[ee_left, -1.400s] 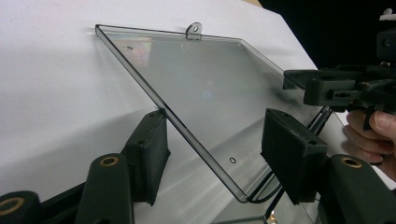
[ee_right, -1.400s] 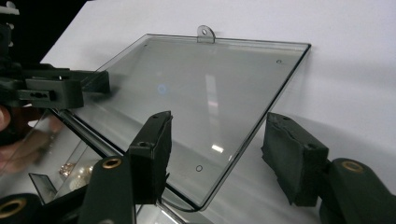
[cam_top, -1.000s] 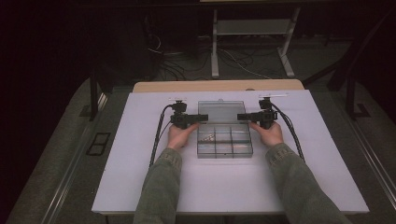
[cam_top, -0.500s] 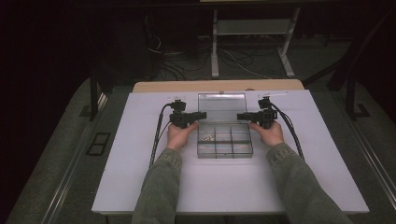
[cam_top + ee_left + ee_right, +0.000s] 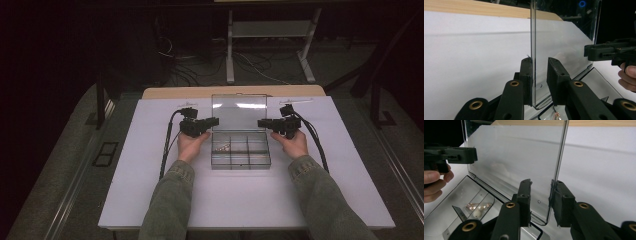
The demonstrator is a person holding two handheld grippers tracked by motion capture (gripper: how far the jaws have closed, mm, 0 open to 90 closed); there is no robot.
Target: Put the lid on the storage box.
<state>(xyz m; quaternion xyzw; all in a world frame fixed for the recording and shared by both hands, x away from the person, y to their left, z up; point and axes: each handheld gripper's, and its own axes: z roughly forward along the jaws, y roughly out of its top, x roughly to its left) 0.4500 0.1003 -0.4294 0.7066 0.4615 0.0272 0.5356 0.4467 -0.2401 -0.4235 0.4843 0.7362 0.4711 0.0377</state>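
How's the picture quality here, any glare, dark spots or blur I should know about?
High view: dim, the surroundings nearly black; a bright glare streak on the upright clear lid. Left gripper view: sharp on the tongs, and the white table is evenly lit. Right gripper view: soft reflections haze the lid; the pearls look slightly blurred.

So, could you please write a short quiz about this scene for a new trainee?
1. True or false: the clear plastic lid of the clear plastic compartment box lies flat and shut.
2. What is between the jaws of the left gripper and of the right gripper? A) a side edge of the lid B) a bead C) nothing
3. On which side of the box do the small pearly beads lie?
Key: 1 false, it stands upright. 2 A; both pairs of jaws have just been closing, neither yet clamped. 3 the person's left.
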